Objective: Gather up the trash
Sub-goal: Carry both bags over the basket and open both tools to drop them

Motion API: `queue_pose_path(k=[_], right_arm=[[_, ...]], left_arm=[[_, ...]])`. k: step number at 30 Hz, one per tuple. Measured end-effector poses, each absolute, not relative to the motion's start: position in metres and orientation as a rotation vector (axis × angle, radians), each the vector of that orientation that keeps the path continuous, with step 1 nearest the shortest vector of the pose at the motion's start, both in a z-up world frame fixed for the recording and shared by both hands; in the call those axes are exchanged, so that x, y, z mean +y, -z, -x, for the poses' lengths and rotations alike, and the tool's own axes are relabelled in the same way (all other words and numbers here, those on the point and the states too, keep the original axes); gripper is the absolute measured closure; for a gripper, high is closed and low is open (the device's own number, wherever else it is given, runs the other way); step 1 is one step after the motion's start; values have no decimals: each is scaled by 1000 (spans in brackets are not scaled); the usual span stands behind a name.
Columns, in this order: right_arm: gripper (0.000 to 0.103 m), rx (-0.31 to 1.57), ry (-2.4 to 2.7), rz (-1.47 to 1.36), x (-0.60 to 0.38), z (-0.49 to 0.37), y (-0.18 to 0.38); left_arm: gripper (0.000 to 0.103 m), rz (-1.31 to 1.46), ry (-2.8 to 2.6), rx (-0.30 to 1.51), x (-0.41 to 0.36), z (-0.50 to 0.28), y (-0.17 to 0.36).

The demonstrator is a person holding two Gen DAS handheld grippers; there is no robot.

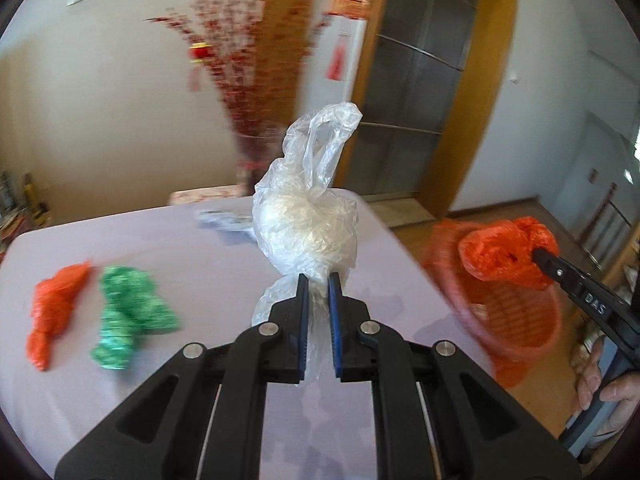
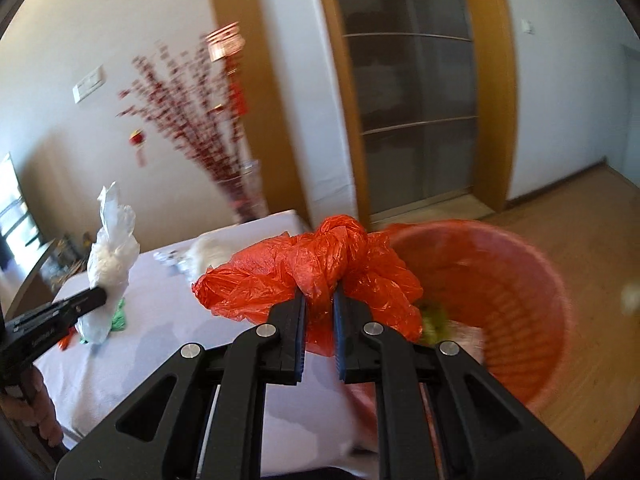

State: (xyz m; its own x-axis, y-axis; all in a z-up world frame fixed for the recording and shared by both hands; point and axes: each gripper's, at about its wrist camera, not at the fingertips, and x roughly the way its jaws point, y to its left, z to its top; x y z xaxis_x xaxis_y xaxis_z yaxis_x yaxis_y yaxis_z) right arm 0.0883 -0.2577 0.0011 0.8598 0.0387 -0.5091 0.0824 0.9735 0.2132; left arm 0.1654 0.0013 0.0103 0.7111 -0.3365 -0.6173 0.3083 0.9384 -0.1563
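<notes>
My left gripper (image 1: 318,280) is shut on a clear white plastic bag (image 1: 308,228) and holds it above the table (image 1: 200,248); it also shows in the right wrist view (image 2: 110,256). My right gripper (image 2: 320,296) is shut on a crumpled orange plastic bag (image 2: 320,268) and holds it at the table's right edge, beside the rim of the orange waste basket (image 2: 500,292). In the left wrist view that bag (image 1: 504,256) hangs over the basket (image 1: 516,320). An orange bag (image 1: 52,312) and a green bag (image 1: 128,316) lie on the table's left.
The basket stands on the wooden floor (image 2: 592,240) right of the table and holds some trash. A small crumpled white item (image 1: 224,220) lies at the table's far side. A vase of red branches (image 1: 248,80) stands behind the table.
</notes>
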Motion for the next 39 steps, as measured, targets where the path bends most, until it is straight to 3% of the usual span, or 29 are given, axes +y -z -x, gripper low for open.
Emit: queue_pose_path(k=[14,35,38,39], right_arm=[[91,486,207,-295,-329,-60,2],[90,452,263,-386,-369,-65,5],[84,448,257,-397,-374,-66,7],[76,449,259,-399,-376,-67,8]], left_arm=[[92,-9,602,722,-119,-153,-1],[92,-8,746,772,-190,-167,18],[87,-15,767,778,-202,-169,22],[84,-17,767,780,-204,-169,23]])
